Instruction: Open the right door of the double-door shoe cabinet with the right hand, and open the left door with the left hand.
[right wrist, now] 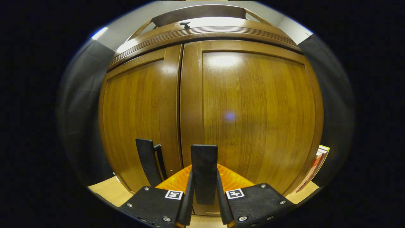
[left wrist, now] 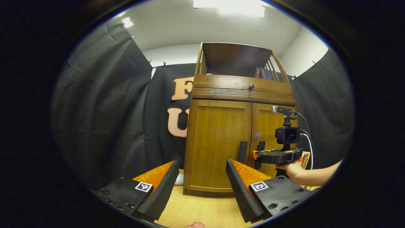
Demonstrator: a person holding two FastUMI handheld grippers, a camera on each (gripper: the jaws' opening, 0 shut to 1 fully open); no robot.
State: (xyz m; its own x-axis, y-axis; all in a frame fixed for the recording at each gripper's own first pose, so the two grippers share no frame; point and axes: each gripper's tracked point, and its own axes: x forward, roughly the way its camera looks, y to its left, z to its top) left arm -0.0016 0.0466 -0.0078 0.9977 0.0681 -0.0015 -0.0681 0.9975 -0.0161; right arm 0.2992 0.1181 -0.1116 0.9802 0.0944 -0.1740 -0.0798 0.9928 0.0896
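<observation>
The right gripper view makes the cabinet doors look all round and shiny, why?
In the right gripper view the fisheye lens bulges the right door, and ceiling light glares near its top; in the left gripper view the cabinet sits farther off, so it looks straighter.

Bare floor (left wrist: 202, 209) lies open before the shut doors (left wrist: 218, 142).

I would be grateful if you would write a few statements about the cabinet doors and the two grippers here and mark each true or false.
1. The right gripper is shut on the right door's handle. True.
2. The left door stands wide open. False: both doors are closed.
3. The left gripper is open, short of the cabinet. True.
4. The left gripper clasps the left door's handle. False: that handle is untouched.
5. A drawer knob sits above the doors. True.
</observation>
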